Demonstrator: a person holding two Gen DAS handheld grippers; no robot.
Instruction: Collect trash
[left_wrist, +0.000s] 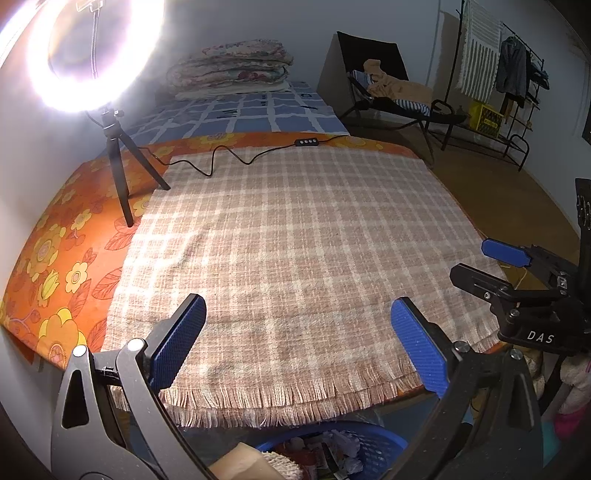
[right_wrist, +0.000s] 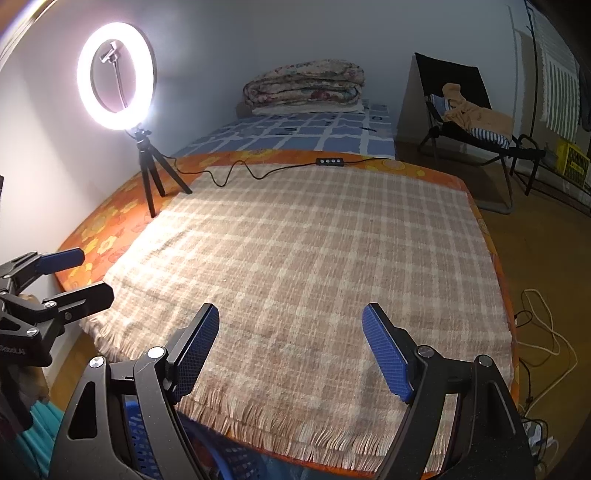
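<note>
Both grippers hang at the near edge of the table, side by side, pointing across it. The left gripper (left_wrist: 298, 339) has its blue pads spread wide with nothing between them, and the right gripper (right_wrist: 290, 349) stands the same way, jaws apart and holding nothing. Each shows in the other's camera: the right one off the table's right edge in the left wrist view, the left one off the left edge in the right wrist view, both with fingers parted.

A checked beige blanket (left_wrist: 295, 236) with a fringed hem covers most of the table, its fringe hanging over the near edge. Under it lies an orange flowered cloth (left_wrist: 55, 266), showing along the left and far edges. A lit ring light (right_wrist: 115, 75) on a small black tripod stands at the far left corner on the orange cloth, and its black cable (right_wrist: 258, 171) with a button remote runs along the far edge.

Below the near edge, just under the fringe, sits a blue basket (left_wrist: 380, 443) with a mesh wall. The trash (left_wrist: 332, 458) is inside it: crumpled paper and wrappers, only partly in view between the left gripper's arms.

Beyond the table a bed carries a folded quilt (right_wrist: 304, 86), and a black folding chair (right_wrist: 465, 110) with clothes on it stands to the right
</note>
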